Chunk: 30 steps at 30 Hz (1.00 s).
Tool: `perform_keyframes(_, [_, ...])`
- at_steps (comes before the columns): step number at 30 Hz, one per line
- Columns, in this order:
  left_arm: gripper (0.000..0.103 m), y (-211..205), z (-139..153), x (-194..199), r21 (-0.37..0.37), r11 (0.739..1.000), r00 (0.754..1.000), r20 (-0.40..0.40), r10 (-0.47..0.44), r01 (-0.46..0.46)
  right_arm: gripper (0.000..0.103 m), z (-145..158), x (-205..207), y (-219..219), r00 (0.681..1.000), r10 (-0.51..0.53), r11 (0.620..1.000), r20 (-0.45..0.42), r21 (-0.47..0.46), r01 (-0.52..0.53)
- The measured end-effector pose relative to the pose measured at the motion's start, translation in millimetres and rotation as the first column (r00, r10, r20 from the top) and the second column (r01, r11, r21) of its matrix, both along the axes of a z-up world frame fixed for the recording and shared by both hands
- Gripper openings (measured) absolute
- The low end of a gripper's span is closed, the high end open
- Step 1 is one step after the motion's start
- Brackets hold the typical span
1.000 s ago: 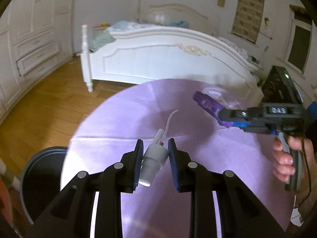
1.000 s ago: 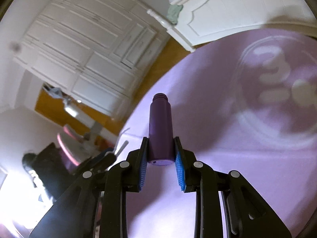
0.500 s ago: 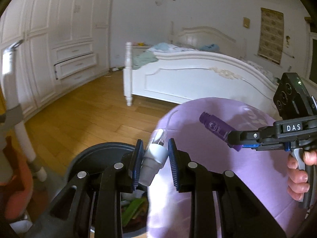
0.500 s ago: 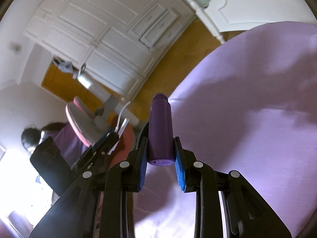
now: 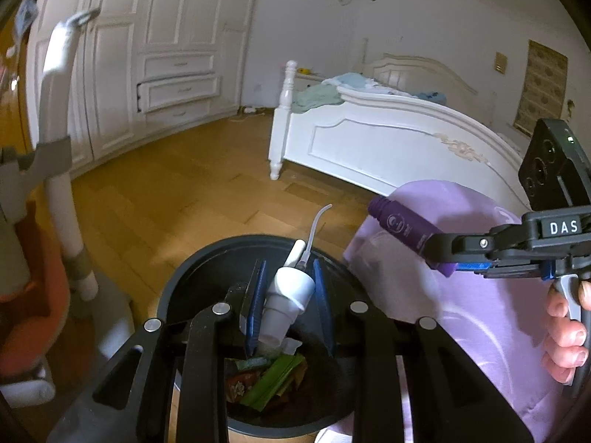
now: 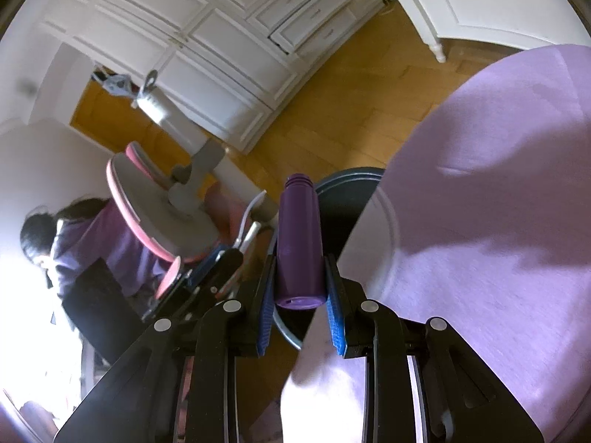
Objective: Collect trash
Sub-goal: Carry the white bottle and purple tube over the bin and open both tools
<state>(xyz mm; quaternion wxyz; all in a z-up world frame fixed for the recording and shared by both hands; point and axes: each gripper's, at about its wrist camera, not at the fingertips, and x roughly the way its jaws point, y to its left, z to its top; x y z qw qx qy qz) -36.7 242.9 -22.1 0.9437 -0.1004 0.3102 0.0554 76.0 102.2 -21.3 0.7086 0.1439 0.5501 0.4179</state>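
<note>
My left gripper [image 5: 290, 306] is shut on a white pump spray head [image 5: 286, 301] with a thin tube, held right above the black trash bin [image 5: 192, 277], which has green and orange wrappers inside. My right gripper [image 6: 299, 317] is shut on a purple capless bottle [image 6: 299, 247], over the table's left edge with the bin [image 6: 347, 184] just beyond it. In the left wrist view the right gripper [image 5: 443, 258] holds the purple bottle [image 5: 402, 227] level, to the right of the bin, with a hand [image 5: 565, 339] on its handle.
A round table with a purple cloth [image 5: 480, 317] stands right of the bin. A white bed [image 5: 388, 140] lies behind it on the wooden floor, with white cupboards [image 5: 173, 55] at the far wall. A pink and grey chair [image 6: 159, 199] and a person [image 6: 66, 243] are at the left.
Both grippers have swept left off the purple table toward the bin. The left one, still holding the pump head, went from above the cloth to above the bin's opening.
</note>
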Motion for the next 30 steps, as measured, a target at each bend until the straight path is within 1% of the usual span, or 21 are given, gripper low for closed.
perform_keyframes(7, [0.027,25.5,-24.1,10.5,-0.107,0.994,0.998,-0.048,0.033,-0.038,0.026,-11.3,16.4,40.2,1.0,0.021,0.999,0.002,-0.047,-0.02])
perform_keyframes(11, [0.027,33.9,-33.3,13.9,-0.139,0.989,0.997,-0.067,0.046,-0.055,0.026,-15.8,23.8,60.6,0.999,0.033,0.996,0.015,-0.081,-0.032])
perform_keyframes(19, [0.027,39.3,-46.9,19.6,-0.169,0.983,0.993,-0.103,0.059,-0.076,0.026,-26.6,30.2,82.3,0.997,0.067,0.989,0.037,-0.136,-0.061])
perform_keyframes(27, [0.027,43.7,-51.9,23.8,-0.181,0.98,0.991,-0.12,0.066,-0.087,0.026,-28.4,33.1,93.0,0.996,0.073,0.986,0.053,-0.152,-0.065])
perform_keyframes(28, [0.029,44.4,-52.0,24.0,-0.181,0.979,0.99,-0.12,0.068,-0.089,0.026,-28.5,33.6,93.3,0.996,0.07,0.986,0.055,-0.153,-0.06])
perform_keyframes(30, [0.029,45.2,-51.4,24.3,-0.18,0.979,0.989,-0.128,0.073,-0.096,0.026,-28.4,33.9,92.7,0.996,0.067,0.987,0.056,-0.152,-0.057])
